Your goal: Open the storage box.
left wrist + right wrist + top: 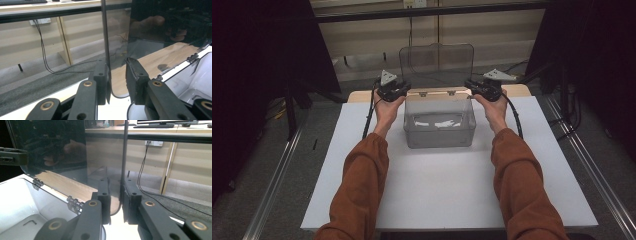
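Clear bin's upright lid (437, 62), left tongs (117, 82) parted around edge, right tongs (115, 201) likewise

A lab: a white table (447, 190) between dark curtains (262, 60) and floor rails (272, 185).

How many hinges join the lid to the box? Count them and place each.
2. One hinge sits left of centre on the box's back rim, the other hinge right of centre, under the upright lid.

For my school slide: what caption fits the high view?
Two hand-held grippers, left and right, flank the upright lid of a clear plastic box.
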`<action>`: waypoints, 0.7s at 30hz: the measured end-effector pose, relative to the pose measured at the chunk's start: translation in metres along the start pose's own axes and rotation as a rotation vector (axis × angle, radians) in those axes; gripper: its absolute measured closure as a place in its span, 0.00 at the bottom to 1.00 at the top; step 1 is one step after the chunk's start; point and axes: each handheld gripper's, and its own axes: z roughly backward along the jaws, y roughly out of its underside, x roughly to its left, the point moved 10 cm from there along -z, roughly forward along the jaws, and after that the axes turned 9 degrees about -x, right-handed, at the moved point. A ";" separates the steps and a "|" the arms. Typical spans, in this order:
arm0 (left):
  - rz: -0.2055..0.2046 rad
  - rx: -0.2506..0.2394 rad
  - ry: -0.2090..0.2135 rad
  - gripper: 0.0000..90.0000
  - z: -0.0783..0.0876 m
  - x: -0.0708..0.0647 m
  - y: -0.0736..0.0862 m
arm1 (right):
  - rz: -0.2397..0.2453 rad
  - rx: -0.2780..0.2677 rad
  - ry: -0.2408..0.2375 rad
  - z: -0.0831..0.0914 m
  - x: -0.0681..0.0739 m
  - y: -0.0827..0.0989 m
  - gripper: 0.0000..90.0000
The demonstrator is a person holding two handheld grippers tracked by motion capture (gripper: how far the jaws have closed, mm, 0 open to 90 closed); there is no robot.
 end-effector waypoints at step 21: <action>0.136 0.054 0.003 0.80 -0.007 0.001 0.007 | -0.049 0.059 0.017 -0.006 -0.004 0.000 0.87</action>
